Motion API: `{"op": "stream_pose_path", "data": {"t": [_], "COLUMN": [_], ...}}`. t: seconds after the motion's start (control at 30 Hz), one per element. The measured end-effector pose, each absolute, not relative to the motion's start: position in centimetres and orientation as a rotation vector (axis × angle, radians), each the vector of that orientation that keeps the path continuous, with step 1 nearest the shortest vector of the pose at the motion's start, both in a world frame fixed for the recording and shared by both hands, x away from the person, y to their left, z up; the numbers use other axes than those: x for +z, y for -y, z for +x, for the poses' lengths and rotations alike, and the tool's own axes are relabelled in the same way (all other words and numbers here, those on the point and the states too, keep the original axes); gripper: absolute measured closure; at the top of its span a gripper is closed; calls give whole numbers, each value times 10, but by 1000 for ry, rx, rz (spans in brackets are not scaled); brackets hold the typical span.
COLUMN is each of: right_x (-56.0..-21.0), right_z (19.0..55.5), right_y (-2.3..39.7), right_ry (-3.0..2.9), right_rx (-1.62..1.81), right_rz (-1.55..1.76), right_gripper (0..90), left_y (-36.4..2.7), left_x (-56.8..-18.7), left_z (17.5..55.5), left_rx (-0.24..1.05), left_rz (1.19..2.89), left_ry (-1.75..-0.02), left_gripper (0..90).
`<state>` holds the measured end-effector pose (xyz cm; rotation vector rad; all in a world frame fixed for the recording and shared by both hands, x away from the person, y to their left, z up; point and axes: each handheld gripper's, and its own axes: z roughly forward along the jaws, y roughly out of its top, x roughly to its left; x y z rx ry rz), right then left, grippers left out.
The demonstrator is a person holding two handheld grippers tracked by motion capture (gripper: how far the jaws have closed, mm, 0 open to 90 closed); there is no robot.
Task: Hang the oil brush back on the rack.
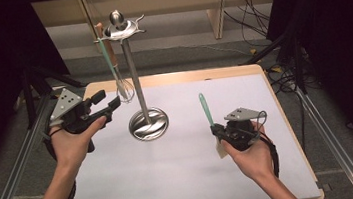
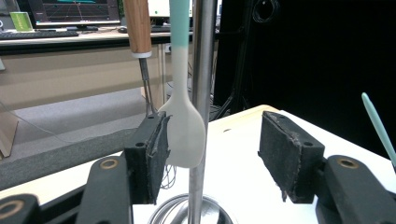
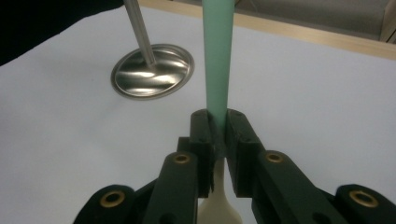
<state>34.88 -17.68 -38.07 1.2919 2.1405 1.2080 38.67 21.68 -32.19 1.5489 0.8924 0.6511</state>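
Note:
A steel utensil stand [image 1: 133, 74] rises from a round base [image 1: 148, 125] on the white table. From its top hooks hang a whisk [image 1: 124, 88] with a wooden handle and a spatula [image 1: 107, 54] with a green handle. My left gripper [image 1: 107, 100] is open beside them. In the left gripper view the white spatula head [image 2: 185, 133] and the pole [image 2: 202, 88] stand between the open jaws of the left gripper [image 2: 215, 140], the head close to the left pad. My right gripper [image 1: 216, 129] is shut on a second green-handled spatula [image 1: 205, 107], handle up. In the right gripper view the right gripper [image 3: 218, 122] clamps that handle [image 3: 217, 60].
The wooden table edge [image 1: 287, 117] runs along the right. Black curtains, tripod legs and cables [image 1: 282, 75] surround the table. A desk with a monitor [image 2: 74, 9] stands behind the stand in the left gripper view.

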Motion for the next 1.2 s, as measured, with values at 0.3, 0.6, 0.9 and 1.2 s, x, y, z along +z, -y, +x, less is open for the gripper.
{"op": "stream_pose_path", "data": {"t": [0.3,0.6,0.9,1.2], "right_x": [-374,-367,-362,-361], "right_z": [349,349,348,349], "right_y": [174,166,154,145], "right_ry": [-2085,-2080,-2074,-2061], "right_rx": [1272,1300,1327,1362], "right_rz": [1240,1191,1157,1151], "right_gripper": [827,827,827,827], "left_y": [-212,-202,-195,-186], "left_x": [-321,-324,-325,-327], "left_z": [385,383,381,381], "left_rx": [647,633,615,589], "left_rz": [1556,1570,1569,1573], "left_ry": [-876,-853,-834,-802], "left_gripper": [415,420,424,425]}}
